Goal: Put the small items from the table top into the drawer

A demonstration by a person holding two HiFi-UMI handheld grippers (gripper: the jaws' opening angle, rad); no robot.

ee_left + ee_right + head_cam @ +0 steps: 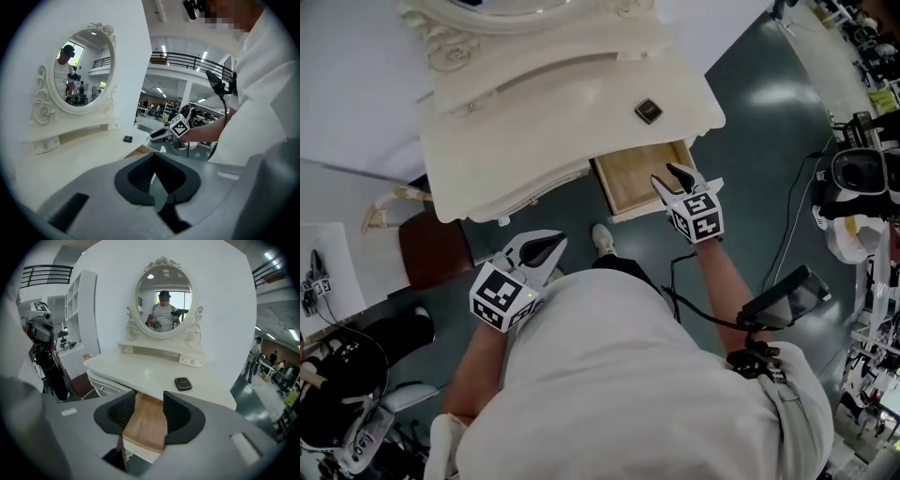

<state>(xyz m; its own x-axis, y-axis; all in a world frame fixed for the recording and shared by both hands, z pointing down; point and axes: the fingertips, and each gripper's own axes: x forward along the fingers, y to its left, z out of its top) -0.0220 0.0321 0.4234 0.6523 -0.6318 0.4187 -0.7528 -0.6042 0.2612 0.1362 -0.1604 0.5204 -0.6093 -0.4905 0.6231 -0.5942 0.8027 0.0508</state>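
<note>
— Where's the thing that has to go in?

— The little black box [648, 111] lies flat on the white dressing table [562, 103], near its right end, with no gripper on it. The drawer [628, 183] stands pulled out just under that end, its wood bottom showing.

— And the right gripper?

— The right gripper [672, 175] is by the drawer's front right corner, pointing toward the table. Its fingers are spread and hold nothing, and the drawer's wood shows through the gap. The box is at about twelve o'clock from it, well apart.

— The left one?

— The left gripper [551, 246] hangs off the table's front edge, at roughly eight o'clock from the drawer, close to the person's white shirt [656, 394]. Its fingers look pressed together at the tips, I think, though a sliver of floor shows between them lower down. Nothing is pinched there.

— Anything behind?

— An oval mirror [164, 298] stands at the back of the table.
</note>
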